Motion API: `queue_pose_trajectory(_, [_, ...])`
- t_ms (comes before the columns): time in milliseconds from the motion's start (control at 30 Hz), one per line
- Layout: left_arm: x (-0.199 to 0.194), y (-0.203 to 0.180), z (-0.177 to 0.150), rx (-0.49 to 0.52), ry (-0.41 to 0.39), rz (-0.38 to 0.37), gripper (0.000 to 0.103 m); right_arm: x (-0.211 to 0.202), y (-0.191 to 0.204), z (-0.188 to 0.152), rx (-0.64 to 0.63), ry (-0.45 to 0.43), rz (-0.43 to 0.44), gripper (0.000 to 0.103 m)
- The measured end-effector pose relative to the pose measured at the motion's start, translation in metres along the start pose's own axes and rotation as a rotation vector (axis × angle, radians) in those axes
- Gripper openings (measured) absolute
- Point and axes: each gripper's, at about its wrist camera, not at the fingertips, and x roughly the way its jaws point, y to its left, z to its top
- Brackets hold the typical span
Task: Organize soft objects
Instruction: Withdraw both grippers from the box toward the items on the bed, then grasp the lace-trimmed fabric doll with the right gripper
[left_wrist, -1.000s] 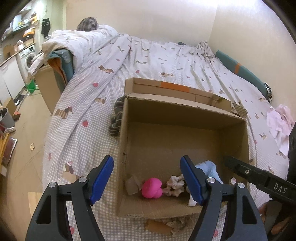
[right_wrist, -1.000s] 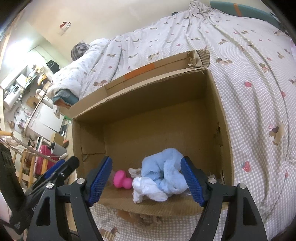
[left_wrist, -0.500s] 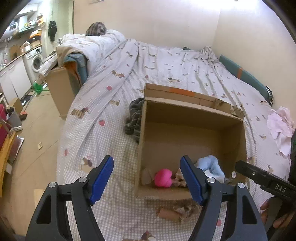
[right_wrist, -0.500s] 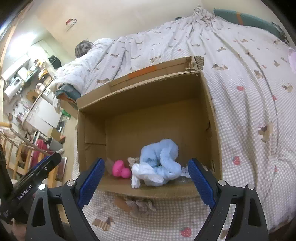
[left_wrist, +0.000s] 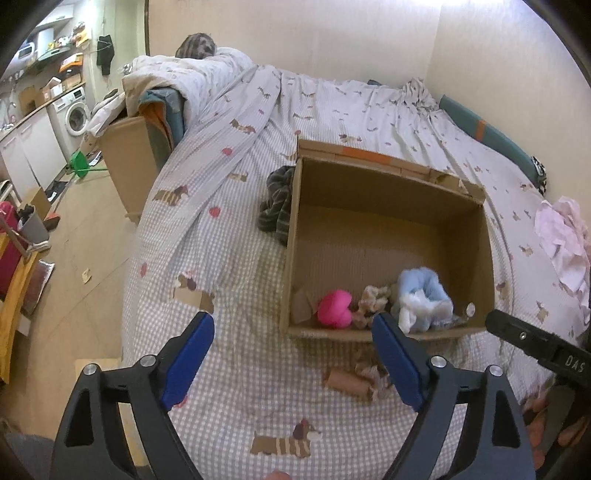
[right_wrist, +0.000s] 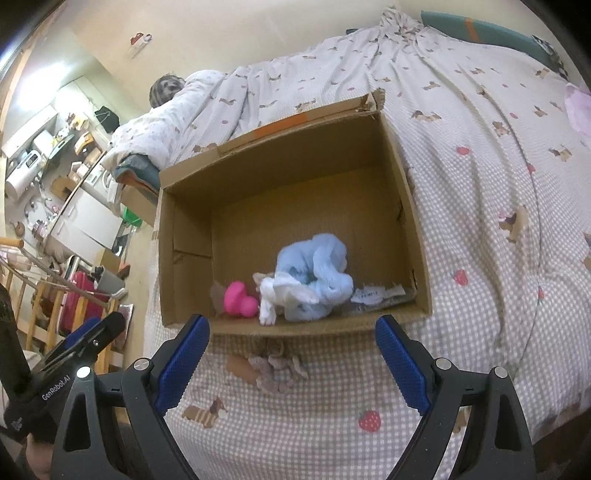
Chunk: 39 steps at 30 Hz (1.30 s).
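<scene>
Both grippers, left (left_wrist: 291, 354) and right (right_wrist: 291, 354), are held wide open and empty; the striped cloth (left_wrist: 276, 206) beside the box (left_wrist: 291, 258) lies ahead, nearer the left.

My left tool (left_wrist: 291, 343), my right tool (right_wrist: 291, 345): black frames, blue pads. Brown open cardboard box (right_wrist: 406, 206), orange tape strip on flap. Inside: hot-pink rounded plush (left_wrist: 335, 308), pale-blue-and-white fluffy cloth (right_wrist: 314, 278). Bed's grey-white checked cover (left_wrist: 240, 354), dachshund and strawberry print. Dark striped knit cloth (left_wrist: 277, 206) beside box.
</scene>
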Motion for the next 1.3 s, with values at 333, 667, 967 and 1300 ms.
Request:
queue_pose_trajectory(333, [0.015, 0.011, -0.024, -0.068, 0.125, 0.011, 0.094, 0.004, -0.017, -0.021, 0.093, 0.061, 0.031, 0.097])
queue_pose_trajectory(667, [0.026, 0.022, -0.027, -0.107, 0.167, 0.058, 0.094, 0.034, -0.023, -0.03, 0.141, 0.163, 0.031, 0.097])
queue_pose_trajectory(967, [0.029, 0.021, -0.026, -0.115, 0.184, 0.043, 0.094, 0.095, 0.012, -0.04, -0.009, 0.275, -0.048, 0.097])
queue_pose_trajectory(1300, [0.036, 0.025, -0.029, -0.127, 0.207, 0.056, 0.094, 0.145, 0.046, -0.045, -0.112, 0.344, -0.084, 0.046])
